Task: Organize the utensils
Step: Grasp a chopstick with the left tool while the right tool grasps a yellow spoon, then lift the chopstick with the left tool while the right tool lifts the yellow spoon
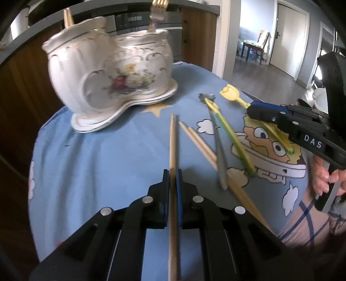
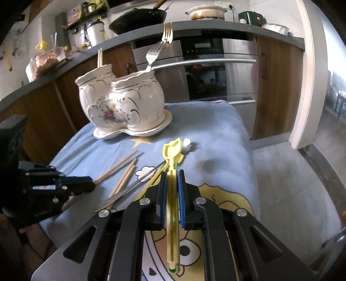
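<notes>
A single wooden chopstick (image 1: 172, 151) is clamped between the closed jaws of the left gripper (image 1: 172, 176), its tip pointing far toward the ceramic holder (image 1: 108, 71); in the left wrist view it runs straight down the middle of the frame, and whether it touches the cloth cannot be told. The right gripper (image 2: 172, 179) is closed on a yellow plastic utensil (image 2: 172, 173) with a scoop-like head, gripped along its slotted handle, the head reaching out past the fingers toward the holder. On the blue cartoon-printed cloth (image 1: 97, 151) between the two grippers lie two more chopsticks (image 1: 199, 144) side by side, a slim metal knife (image 1: 219, 155) crossing over them, and another yellow-green plastic utensil (image 1: 231, 138) just right of the knife. The white double-pot ceramic holder, painted with flowers and gold trim, stands on its matching saucer at the far left of the cloth, well apart from the loose pieces. Its left pot holds a pair of chopsticks (image 2: 100, 57) standing upright, and its right pot holds forks (image 2: 160, 46) with tines up. A small white object (image 2: 187, 143) sits on the cloth near the yellow utensil's head. Behind the table stand wooden cabinets (image 2: 276, 86), a steel oven (image 2: 216, 69) and a counter bearing a dark wok (image 2: 138, 19).
</notes>
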`<state>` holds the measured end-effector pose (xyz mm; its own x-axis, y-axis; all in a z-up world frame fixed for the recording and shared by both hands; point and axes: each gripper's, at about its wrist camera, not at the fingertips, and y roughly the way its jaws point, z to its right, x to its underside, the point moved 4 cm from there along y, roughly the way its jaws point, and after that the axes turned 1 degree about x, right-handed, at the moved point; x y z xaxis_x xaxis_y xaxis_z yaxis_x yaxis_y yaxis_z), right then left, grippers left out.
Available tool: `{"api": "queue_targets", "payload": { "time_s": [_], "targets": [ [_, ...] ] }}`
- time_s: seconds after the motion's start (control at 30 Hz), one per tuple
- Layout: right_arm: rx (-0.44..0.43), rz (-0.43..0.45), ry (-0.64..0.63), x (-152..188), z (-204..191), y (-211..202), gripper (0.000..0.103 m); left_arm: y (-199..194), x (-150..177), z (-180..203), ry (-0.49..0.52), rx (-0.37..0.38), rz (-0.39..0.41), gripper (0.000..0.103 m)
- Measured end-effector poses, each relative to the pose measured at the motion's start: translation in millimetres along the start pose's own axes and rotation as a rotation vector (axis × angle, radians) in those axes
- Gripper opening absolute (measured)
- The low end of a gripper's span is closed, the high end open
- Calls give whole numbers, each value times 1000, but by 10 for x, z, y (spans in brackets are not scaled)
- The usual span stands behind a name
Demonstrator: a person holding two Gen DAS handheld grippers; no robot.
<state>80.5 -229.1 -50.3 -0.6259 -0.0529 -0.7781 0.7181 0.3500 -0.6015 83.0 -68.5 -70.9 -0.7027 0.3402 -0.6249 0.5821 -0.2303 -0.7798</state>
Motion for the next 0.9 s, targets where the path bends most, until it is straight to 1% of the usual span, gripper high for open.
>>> {"api": "queue_targets", "payload": {
  "time_s": [0.1,0.2,0.27,0.3,0.37,0.4,0.43,0.47,0.57,0.67,0.87,0.9],
  "targets": [
    [-10,6,-10,-1,-36,-9,11,-31,30,-69,-5,2,-8,6],
    [-13,12,-29,0,-84,-15,11,-27,72,-76,-5,9,-13,11],
    [-11,16,-37,1,-105,-18,11,-6,100,-70,-6,13,-12,27],
    [-10,18,-39,0,-115,-18,11,17,104,-66,-6,13,-9,27],
    [-9,28,-42,-3,-130,-29,11,22,103,-69,-9,17,1,25],
    [-10,32,-42,-5,-133,-34,11,15,101,-76,-11,23,6,21],
    [-11,38,-43,-12,-138,-39,11,5,107,-84,-10,27,11,9],
    [-11,46,-44,-17,-150,-52,11,-7,110,-97,-11,29,15,6],
    [-21,71,-46,-47,-183,-100,11,-82,111,-149,-17,41,41,6],
    [-30,109,-53,-128,-227,-166,11,-206,86,-203,-17,47,91,6],
    [-57,195,-55,-376,-328,-267,11,-587,-23,-344,-10,55,236,6],
    [-59,212,-54,-427,-340,-280,11,-680,-54,-373,-8,51,276,6]
  ]
}}
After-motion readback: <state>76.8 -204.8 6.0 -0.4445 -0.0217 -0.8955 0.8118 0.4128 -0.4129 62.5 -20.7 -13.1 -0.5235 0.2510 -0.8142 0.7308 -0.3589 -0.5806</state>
